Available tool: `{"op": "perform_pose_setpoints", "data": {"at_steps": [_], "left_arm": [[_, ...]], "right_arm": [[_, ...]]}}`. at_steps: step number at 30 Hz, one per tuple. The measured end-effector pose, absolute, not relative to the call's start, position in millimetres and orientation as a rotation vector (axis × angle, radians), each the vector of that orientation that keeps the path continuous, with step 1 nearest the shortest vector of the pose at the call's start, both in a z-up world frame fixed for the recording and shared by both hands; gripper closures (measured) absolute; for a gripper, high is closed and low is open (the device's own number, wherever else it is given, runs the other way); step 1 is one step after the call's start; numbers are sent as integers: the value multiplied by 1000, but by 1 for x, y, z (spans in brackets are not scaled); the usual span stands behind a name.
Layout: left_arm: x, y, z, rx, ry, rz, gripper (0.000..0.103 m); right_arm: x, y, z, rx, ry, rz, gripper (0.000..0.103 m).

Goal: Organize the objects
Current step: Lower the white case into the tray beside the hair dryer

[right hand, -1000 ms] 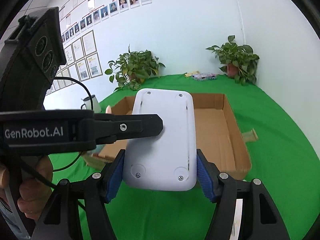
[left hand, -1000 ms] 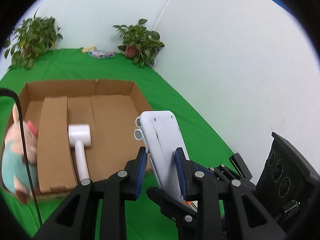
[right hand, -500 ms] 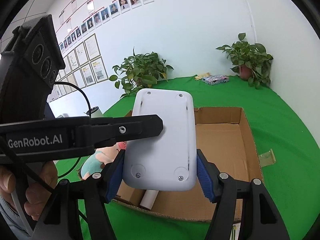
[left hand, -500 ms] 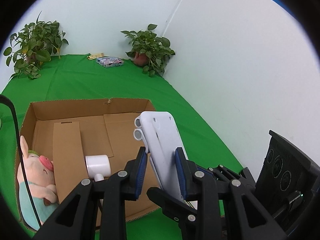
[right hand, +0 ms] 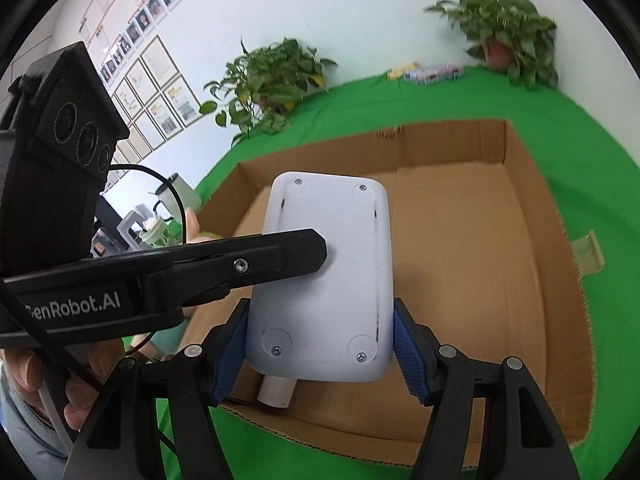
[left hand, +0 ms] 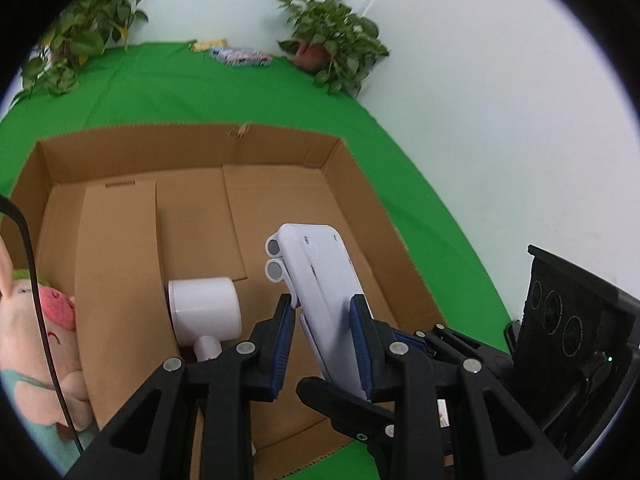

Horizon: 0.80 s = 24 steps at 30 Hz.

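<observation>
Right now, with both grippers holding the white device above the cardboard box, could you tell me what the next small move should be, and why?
Probably lower it onto the bare floor at the right of the cardboard box. The white device hangs over the box, clamped by the left gripper and right gripper, while the white hair dryer occupies the left.

My right gripper clamps the white box by its sides, above the cardboard box's near edge; my left gripper pinches its left edge.
</observation>
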State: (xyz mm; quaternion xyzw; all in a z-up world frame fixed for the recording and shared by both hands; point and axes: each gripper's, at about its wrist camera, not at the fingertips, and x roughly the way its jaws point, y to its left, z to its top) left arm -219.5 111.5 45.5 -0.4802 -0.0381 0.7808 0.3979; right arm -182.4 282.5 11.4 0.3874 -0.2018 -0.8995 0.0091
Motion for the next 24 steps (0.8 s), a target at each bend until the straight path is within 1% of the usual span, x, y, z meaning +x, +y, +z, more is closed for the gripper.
{"op": "perform_pose_setpoints", "data": {"at_steps": [6,10,14,20,22,24], "left_arm": [[-231,125,7,-1342,-103,1936,76],[-229,134,-9,-1400,-65,1921,75],[-227,131,-22,-1463,-72,1908,74],[-221,126,-29,-1511,-70,1924,74],[-220,127,-27,-1516,-53,1932,77],[-220,123,-23,-1515,-44,1944,77]], "right_arm": [[-199,297,-33,1355,-672,-2716,40],[-196,303,-59,1427,-732,-2662,40],[-195,301,-76,1499,-745,-2618,40],[-191,293,-83,1545,-767,-2602,40],[-189,291,-82,1571,-739,-2627,40],[-189,288,-81,1599,-696,-2649,40]]}}
